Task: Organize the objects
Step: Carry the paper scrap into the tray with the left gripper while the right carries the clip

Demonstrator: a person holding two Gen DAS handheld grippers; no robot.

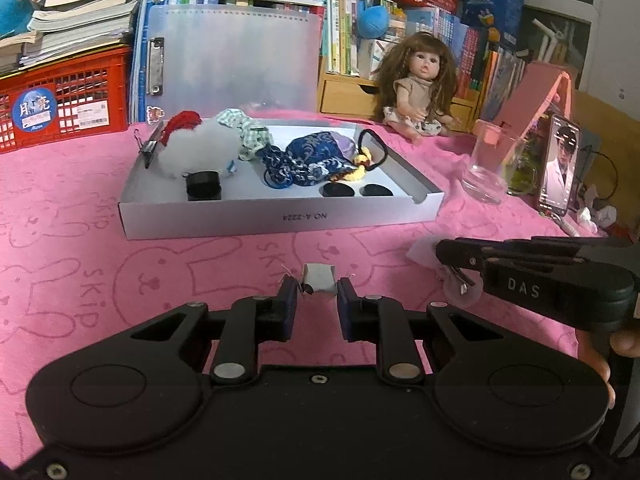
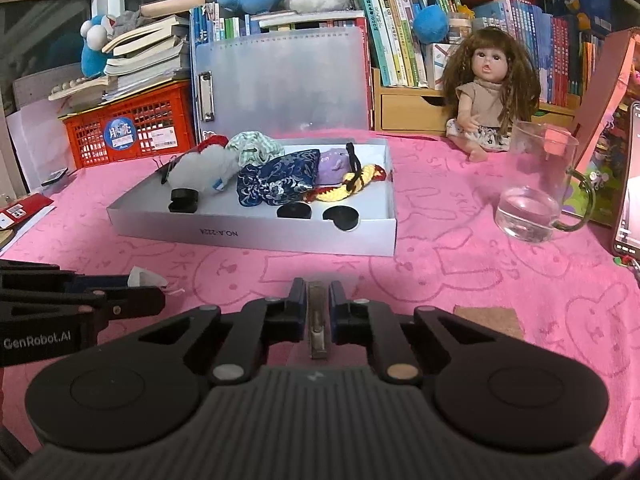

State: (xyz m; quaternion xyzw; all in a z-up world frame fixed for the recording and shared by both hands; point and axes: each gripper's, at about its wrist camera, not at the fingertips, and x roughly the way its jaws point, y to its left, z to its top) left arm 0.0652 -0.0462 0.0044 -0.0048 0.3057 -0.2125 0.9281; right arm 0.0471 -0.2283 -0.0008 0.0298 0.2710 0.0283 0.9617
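Near the front of the pink tabletop (image 1: 80, 200), the left gripper (image 1: 317, 292) pinches a small grey packet (image 1: 319, 278), light and crushable, by its sides. The right gripper (image 2: 319, 300) clamps a thin, stiff, slippery-looking clear piece (image 2: 318, 320) edge-on, before the white tray (image 2: 256, 236).

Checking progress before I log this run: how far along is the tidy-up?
Done: pouch, hair ties and plush toy lie in the white box. In hand: left claw grips a small white packet; right claw grips a thin flat item. Left: box both.
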